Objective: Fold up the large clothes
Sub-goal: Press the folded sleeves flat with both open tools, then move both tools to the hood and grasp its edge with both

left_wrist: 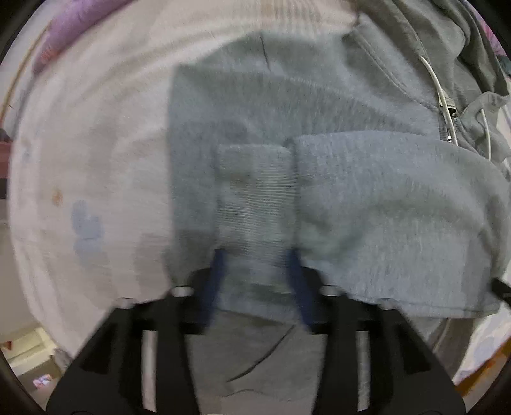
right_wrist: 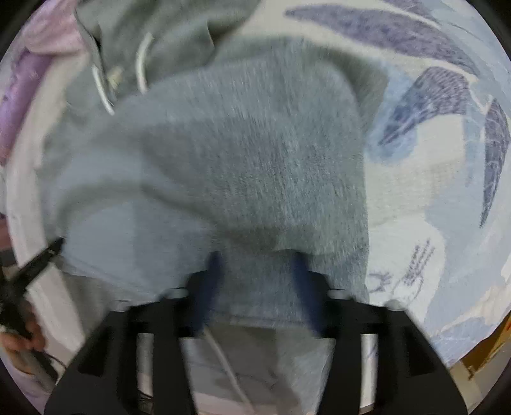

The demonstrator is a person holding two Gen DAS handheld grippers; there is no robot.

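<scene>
A grey zip-up hoodie (left_wrist: 367, 198) lies on the bed with its fleecy inside turned up, blurred in both views. Its ribbed cuff (left_wrist: 255, 191) sits between the blue fingers (left_wrist: 220, 271) of my left gripper (left_wrist: 255, 255), whose jaws stand apart over it, open. The zipper (left_wrist: 447, 108) and a white drawstring (left_wrist: 431, 73) show at the upper right. In the right wrist view the hoodie (right_wrist: 255, 153) fills the middle. My right gripper (right_wrist: 257, 258) is open, with a fold of fleece lying loosely between its fingers (right_wrist: 300, 274). Drawstrings (right_wrist: 142, 60) lie at the upper left.
A pale sheet (left_wrist: 95, 143) covers the bed to the left; a blue leaf-patterned sheet (right_wrist: 431, 159) lies to the right. Purple cloth (left_wrist: 83, 22) sits at the far edge. A person's hand (right_wrist: 19, 344) shows at lower left. Floor (left_wrist: 28, 357) is beyond the bed's edge.
</scene>
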